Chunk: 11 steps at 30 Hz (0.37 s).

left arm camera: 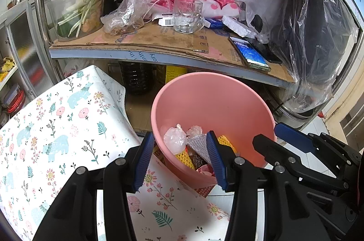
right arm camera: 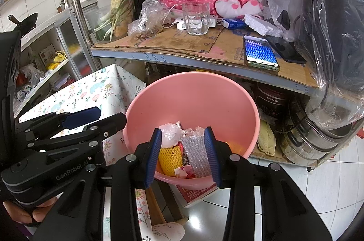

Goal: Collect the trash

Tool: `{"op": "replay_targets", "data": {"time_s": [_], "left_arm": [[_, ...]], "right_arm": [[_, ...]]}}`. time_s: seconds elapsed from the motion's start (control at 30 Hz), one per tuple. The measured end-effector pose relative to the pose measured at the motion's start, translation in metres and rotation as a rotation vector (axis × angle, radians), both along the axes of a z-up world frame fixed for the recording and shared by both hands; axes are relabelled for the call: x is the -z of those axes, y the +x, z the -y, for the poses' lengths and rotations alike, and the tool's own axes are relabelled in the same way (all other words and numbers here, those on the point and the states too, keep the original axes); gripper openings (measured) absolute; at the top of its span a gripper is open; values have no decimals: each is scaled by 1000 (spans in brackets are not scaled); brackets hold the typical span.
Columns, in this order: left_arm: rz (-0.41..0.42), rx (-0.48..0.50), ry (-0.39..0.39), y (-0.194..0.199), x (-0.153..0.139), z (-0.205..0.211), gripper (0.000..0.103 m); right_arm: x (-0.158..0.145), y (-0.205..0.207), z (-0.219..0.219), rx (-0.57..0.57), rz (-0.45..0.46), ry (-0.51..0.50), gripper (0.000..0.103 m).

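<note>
A pink basin (left arm camera: 211,100) (right arm camera: 191,97) stands on a box below the shelf. It holds a crumpled white bag (left arm camera: 175,138) (right arm camera: 169,133), bubble wrap (left arm camera: 199,145) (right arm camera: 196,154) and yellow foam netting (left arm camera: 185,159) (right arm camera: 170,156). My left gripper (left arm camera: 179,159) is open and empty, its fingers straddling the basin's near left rim. My right gripper (right arm camera: 185,152) is open and empty, hovering over the basin's near side above the trash. Each gripper shows in the other's view: the right one (left arm camera: 293,150) at the basin's right, the left one (right arm camera: 75,125) at its left.
A floral-covered table (left arm camera: 56,131) (right arm camera: 91,93) sits left of the basin. The cardboard-lined shelf (left arm camera: 159,40) (right arm camera: 182,43) above holds a glass mug (left arm camera: 187,16) (right arm camera: 196,20), a clear plastic bag (left arm camera: 127,13) (right arm camera: 147,20), a lit phone (left arm camera: 249,53) (right arm camera: 260,52), vegetables and a pink cloth. Steel pots (right arm camera: 318,138) stand at the right.
</note>
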<state>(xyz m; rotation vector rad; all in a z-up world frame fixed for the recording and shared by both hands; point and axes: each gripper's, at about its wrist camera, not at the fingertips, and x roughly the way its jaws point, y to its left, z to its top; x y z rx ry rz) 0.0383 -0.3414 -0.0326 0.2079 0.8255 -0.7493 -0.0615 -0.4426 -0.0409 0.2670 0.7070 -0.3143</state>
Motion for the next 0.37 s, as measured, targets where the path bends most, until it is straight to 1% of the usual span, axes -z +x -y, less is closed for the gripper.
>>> {"op": "replay_targets", "data": {"time_s": [0.37], "left_arm": [[-11, 3, 1, 1, 1, -1, 47]], "right_arm": [[1, 0, 0, 0, -1, 0, 40]]}}
